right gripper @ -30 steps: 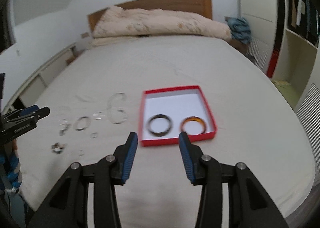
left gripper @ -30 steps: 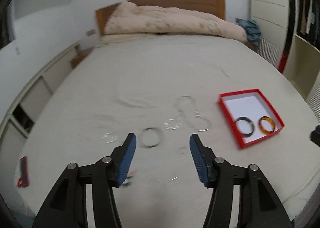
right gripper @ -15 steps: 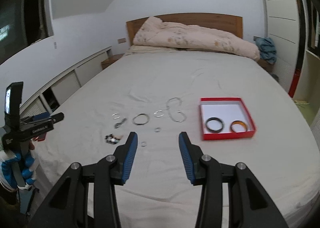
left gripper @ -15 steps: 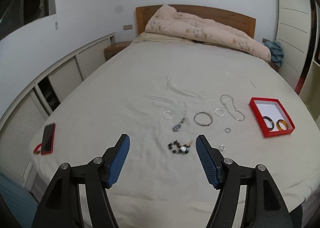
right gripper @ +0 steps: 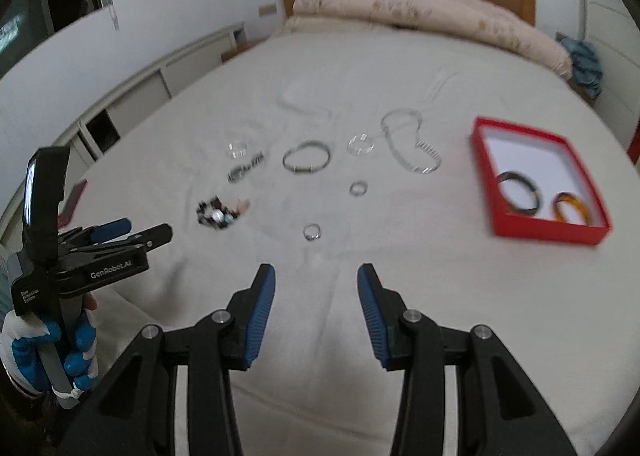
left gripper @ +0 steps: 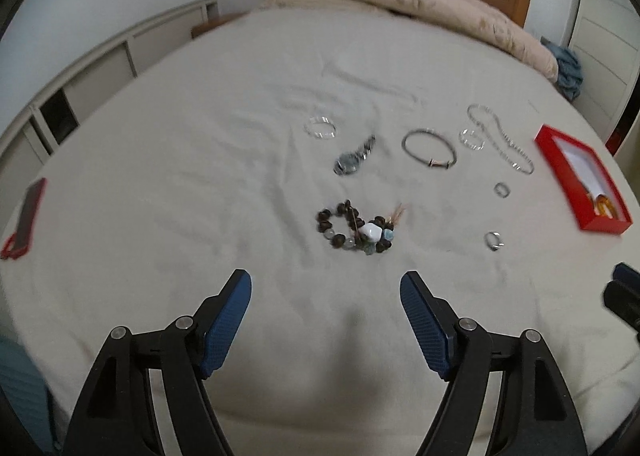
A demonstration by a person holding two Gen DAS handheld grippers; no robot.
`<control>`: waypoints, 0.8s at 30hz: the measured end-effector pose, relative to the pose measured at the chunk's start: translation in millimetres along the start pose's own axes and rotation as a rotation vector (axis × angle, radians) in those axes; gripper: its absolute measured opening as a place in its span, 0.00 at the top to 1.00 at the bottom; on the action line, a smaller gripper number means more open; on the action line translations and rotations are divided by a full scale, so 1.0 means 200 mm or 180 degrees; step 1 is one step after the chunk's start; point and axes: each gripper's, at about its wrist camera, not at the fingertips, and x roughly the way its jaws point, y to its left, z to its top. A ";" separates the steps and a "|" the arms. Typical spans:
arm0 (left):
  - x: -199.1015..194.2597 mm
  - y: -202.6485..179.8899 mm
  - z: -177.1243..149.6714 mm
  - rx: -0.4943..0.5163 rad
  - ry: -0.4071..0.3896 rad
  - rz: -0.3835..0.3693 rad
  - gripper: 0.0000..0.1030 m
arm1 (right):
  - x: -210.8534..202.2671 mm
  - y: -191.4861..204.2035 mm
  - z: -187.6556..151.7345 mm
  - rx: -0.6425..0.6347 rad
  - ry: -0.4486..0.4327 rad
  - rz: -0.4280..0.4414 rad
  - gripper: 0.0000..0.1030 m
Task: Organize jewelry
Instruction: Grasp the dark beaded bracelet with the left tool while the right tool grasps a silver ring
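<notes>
I have pulled both tongs back toward the bed's near edge; left tongs (left gripper: 326,306) gape wide, right tongs (right gripper: 316,290) half open, both empty. The beaded bracelet (left gripper: 357,229) now lies just ahead of the left pair, so it looks next for the red tray (right gripper: 496,172).

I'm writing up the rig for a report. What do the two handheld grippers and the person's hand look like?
Both grippers, left gripper and right gripper, have black linkage frames with silver pivot pins and ribbed blue fingers. The left one carries white "GenRobot.AI" lettering. The person's hand wears a white-and-blue glove.

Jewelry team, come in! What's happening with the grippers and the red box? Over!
Left gripper open, empty. Right gripper open, empty. Red box holds two bangles; beaded bracelet and rings loose on the bed. Nothing blocking.
</notes>
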 end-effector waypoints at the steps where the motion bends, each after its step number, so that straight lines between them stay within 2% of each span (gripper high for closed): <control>1: 0.05 0.00 0.01 -0.0010 0.0037 -0.0013 0.26 | 0.08 0.00 0.01 -0.0014 0.0066 0.0036 0.60; 9: 0.34 -0.03 0.10 -0.0032 0.0237 -0.0044 0.26 | 0.45 0.01 0.06 -0.0082 0.0277 0.0171 0.60; 15: 0.40 -0.06 0.12 0.0028 0.0161 0.0061 0.27 | 0.61 0.00 0.09 -0.0087 0.0355 0.0166 0.60; 18: 0.40 -0.06 0.13 0.0040 0.0132 0.0056 0.34 | 0.64 0.00 0.10 -0.0133 0.0332 0.0160 0.61; 20: 0.41 -0.07 0.14 0.0063 0.0111 0.0045 0.46 | 0.66 0.01 0.11 -0.0180 0.0329 0.0140 0.65; 22: 0.41 -0.07 0.14 0.0080 0.0099 0.0029 0.53 | 0.67 0.02 0.11 -0.0245 0.0331 0.0098 0.77; 24: 0.40 -0.07 0.14 0.0085 0.0096 -0.0005 0.60 | 0.68 0.03 0.11 -0.0281 0.0345 0.0098 0.83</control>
